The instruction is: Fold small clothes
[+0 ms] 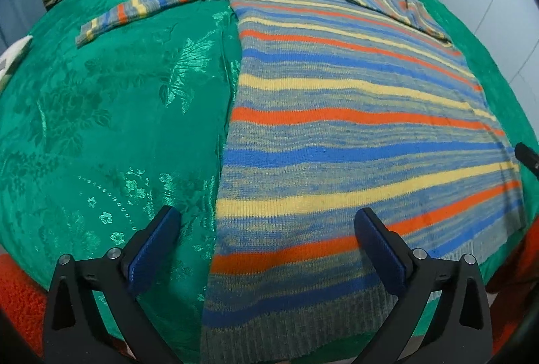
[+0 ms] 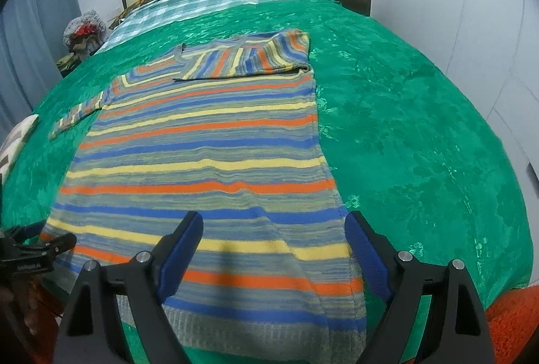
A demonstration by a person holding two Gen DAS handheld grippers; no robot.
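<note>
Left tool: jaws spread wide, gripping nothing, positioned above the left hem corner of the striped sweater; one finger is over the green bedspread, the other over the knit. Right tool: jaws spread, empty, straddling the sweater's right hem edge. The sweater lies flat on the bed, hem nearest. Farther away, the right sleeve is folded across the chest; the left sleeve extends outward. No legible writing.
</note>
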